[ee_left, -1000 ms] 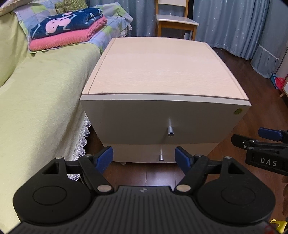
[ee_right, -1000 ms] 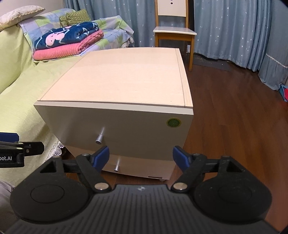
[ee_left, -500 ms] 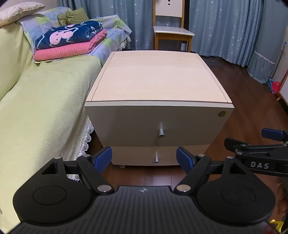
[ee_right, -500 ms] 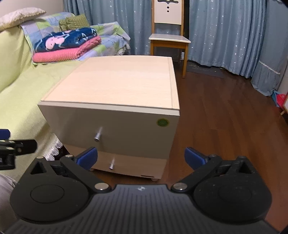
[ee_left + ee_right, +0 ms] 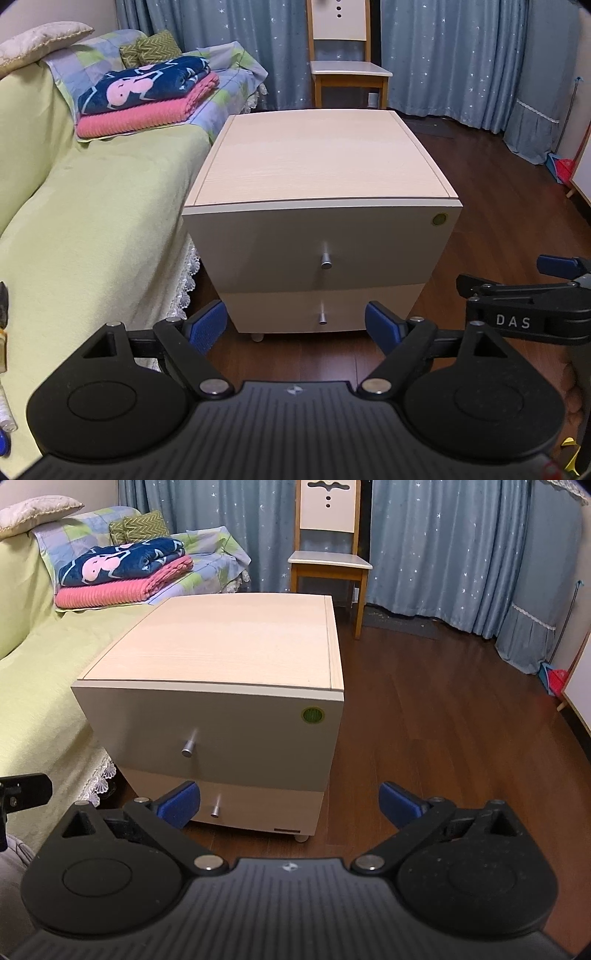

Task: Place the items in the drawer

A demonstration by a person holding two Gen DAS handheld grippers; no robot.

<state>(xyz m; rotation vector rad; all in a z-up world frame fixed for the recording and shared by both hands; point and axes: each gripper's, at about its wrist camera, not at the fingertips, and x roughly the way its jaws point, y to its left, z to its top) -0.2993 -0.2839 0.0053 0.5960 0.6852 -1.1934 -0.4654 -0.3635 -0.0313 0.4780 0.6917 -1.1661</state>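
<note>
**Two-drawer cabinet, both drawers shut; my two grippers hanging empty in front**

- Cabinet (image 5: 325,166): pale wood top, cream front, standing on the dark wood floor (image 5: 443,709), its left side just beside the bed. Top bare.
- Upper drawer (image 5: 288,247): shut, flush with the front; metal knob (image 5: 326,260) at its middle; round green sticker (image 5: 313,715) in its upper right corner.
- Lower drawer (image 5: 280,310): shut; a smaller knob (image 5: 323,318) directly under the upper one.
- My left gripper (image 5: 295,326): jaws spread wide, nothing between them, blue pads apart on either side of the lower knob in the left wrist view; well short of the cabinet front.
- My right gripper (image 5: 291,805): jaws spread wider, empty, aimed at the cabinet's right front corner. From the left camera I see it at the right edge (image 5: 524,295), near the left one.
- Bed (image 5: 92,229): light green cover with a lace hem. Small objects at the left edge of the left wrist view; I cannot tell what they are.
- Folded blankets (image 5: 122,576): navy on pink, stacked further back on the bed.
- Chair (image 5: 328,559): wooden, behind the cabinet, against blue star-print curtains (image 5: 443,546).
</note>
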